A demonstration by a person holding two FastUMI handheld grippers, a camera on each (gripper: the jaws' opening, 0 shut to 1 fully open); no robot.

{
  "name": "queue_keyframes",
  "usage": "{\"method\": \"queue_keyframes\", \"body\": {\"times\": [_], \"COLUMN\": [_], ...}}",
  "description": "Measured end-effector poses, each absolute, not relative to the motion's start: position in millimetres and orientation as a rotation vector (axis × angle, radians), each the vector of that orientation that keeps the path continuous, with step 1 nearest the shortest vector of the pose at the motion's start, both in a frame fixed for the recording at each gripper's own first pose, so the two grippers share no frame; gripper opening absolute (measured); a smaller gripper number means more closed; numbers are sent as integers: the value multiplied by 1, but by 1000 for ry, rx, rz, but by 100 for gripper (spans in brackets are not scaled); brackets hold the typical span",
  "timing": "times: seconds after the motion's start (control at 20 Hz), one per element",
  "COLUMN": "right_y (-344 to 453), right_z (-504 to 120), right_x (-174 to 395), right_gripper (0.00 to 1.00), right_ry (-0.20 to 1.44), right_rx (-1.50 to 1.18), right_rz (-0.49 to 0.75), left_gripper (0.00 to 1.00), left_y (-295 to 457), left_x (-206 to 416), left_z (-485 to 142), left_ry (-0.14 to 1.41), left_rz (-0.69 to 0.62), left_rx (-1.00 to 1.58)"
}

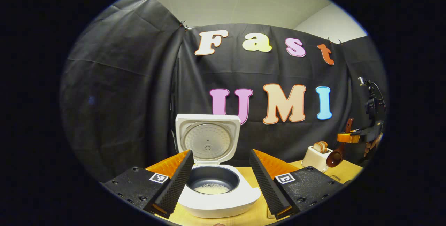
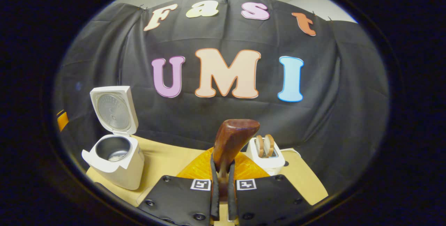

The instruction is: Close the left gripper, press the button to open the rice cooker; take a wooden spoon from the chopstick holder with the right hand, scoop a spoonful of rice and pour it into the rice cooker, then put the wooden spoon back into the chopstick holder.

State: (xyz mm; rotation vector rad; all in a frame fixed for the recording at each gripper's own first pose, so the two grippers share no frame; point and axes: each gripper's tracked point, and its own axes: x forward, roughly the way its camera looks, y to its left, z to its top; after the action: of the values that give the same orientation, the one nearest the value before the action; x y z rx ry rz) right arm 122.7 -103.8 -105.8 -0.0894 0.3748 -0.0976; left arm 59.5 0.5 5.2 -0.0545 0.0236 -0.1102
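The white rice cooker [image 1: 216, 201] stands open on the wooden table, lid [image 1: 208, 138] upright, with a little rice [image 1: 211, 188] in its dark pot. My left gripper [image 1: 221, 152] is open, its fingers reaching either side of the cooker's front and touching nothing. Far right, my right gripper [image 1: 350, 137] holds the wooden spoon [image 1: 339, 149] with the bowl hanging down near the toaster. In the right gripper view the right gripper [image 2: 222, 165] is shut on the wooden spoon [image 2: 233, 138] handle, its bowl raised ahead of the fingers. The cooker [image 2: 116, 165] sits at the left there.
A white toaster [image 2: 266, 156] with two bread slices stands on the table [image 2: 167, 156] behind the spoon; the toaster [image 1: 315, 158] is at the right in the left gripper view. The black cloth wall closes off the back and sides.
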Motion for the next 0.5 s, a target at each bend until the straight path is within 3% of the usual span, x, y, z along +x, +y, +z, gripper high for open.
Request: {"method": "queue_keyframes", "body": {"times": [0.35,0.5], "right_y": [-162,-177], "right_z": [-148,-171], "right_x": [93,82], "right_gripper": [14,11], "right_ry": [458,499], "right_rx": [-48,-45], "right_rz": [-168,-183], "left_gripper": [95,94], "left_y": [-34,-41], "left_x": [59,58], "left_z": [9,12], "left_ry": [24,21], "left_rz": [-142,-140], "left_rx": [-38,-30]}}
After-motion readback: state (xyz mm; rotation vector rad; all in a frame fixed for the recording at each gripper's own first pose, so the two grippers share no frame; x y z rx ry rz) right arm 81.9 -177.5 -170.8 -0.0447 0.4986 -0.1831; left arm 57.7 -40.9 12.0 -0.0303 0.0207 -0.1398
